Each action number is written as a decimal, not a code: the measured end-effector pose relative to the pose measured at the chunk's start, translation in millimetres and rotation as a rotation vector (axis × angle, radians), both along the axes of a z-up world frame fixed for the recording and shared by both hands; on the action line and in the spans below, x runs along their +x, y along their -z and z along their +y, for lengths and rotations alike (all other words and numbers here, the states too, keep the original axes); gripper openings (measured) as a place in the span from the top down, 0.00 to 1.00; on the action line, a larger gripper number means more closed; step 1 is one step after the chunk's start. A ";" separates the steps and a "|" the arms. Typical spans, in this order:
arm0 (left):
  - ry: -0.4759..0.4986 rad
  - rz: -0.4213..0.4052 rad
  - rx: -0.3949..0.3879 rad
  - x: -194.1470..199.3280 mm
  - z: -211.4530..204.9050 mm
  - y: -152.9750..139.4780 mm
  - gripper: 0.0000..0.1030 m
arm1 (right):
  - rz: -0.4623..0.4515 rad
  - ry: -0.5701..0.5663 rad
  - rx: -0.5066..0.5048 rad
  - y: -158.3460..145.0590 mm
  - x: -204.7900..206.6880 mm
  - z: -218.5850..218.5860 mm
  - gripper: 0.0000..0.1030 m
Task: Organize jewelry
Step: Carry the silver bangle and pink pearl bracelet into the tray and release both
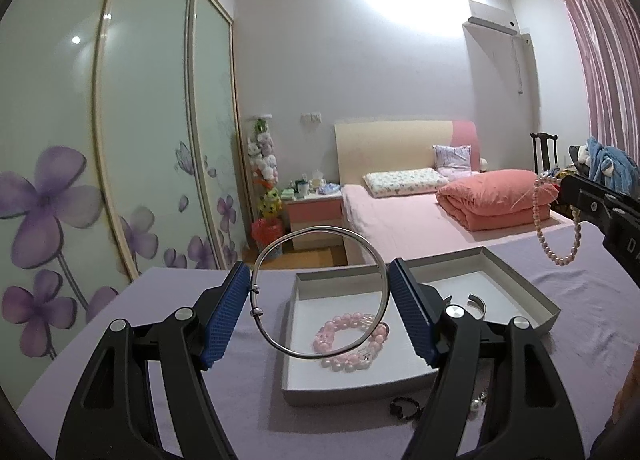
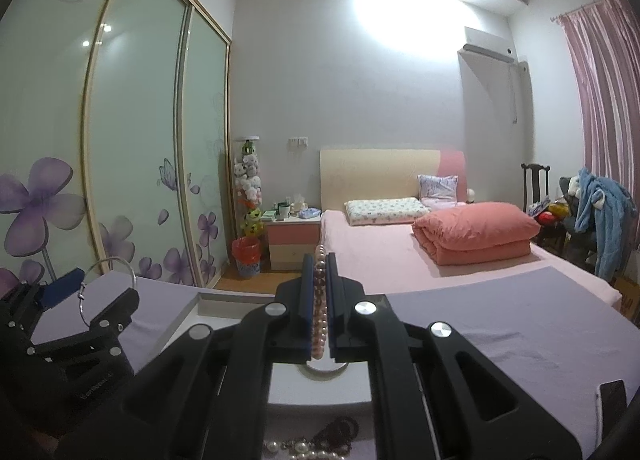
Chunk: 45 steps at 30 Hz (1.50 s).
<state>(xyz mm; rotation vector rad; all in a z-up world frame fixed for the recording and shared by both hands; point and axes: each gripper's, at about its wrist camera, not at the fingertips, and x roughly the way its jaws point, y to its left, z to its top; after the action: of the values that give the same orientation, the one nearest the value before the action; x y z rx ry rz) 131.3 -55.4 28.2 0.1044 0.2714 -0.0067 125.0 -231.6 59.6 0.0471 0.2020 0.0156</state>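
My left gripper (image 1: pixel 318 300) is shut on a thin silver bangle (image 1: pixel 320 229), its blue pads pressing the ring's two sides. The bangle hangs upright over the near left part of a shallow grey box (image 1: pixel 516 280). In the box lie a pink bead bracelet (image 1: pixel 350 344) and a silver cuff (image 1: pixel 478 302). My right gripper (image 2: pixel 319 260) is shut on a pearl strand (image 2: pixel 320 308). In the left wrist view the right gripper (image 1: pixel 568 188) is at the far right, and the pearl strand (image 1: pixel 556 248) dangles from it in a loop beyond the box.
A lilac cloth (image 1: pixel 160 340) covers the table. A black beaded ring (image 1: pixel 404 406) and a pearl piece (image 1: pixel 478 406) lie in front of the box. More pearls (image 2: pixel 296 448) lie under the right gripper. A bed (image 1: pixel 400 216) stands beyond the table and a wardrobe (image 1: pixel 140 120) to the left.
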 end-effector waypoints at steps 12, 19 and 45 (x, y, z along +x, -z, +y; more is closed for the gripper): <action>0.055 0.154 -0.015 56.7 -2.3 26.8 0.31 | 0.200 -0.067 0.102 35.3 80.0 -3.7 0.94; 0.072 0.219 -0.015 78.3 -7.5 40.1 0.31 | 0.323 -0.091 0.170 59.4 117.3 -7.0 0.94; 0.020 0.212 -0.109 58.8 40.7 16.7 0.30 | 0.379 -0.027 0.241 62.7 83.4 -47.3 0.64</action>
<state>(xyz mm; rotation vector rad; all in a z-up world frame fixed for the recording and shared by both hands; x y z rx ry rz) 190.1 -14.7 11.5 -0.0021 0.4811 -0.0522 208.5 -278.9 -3.1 0.2885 0.5791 0.0576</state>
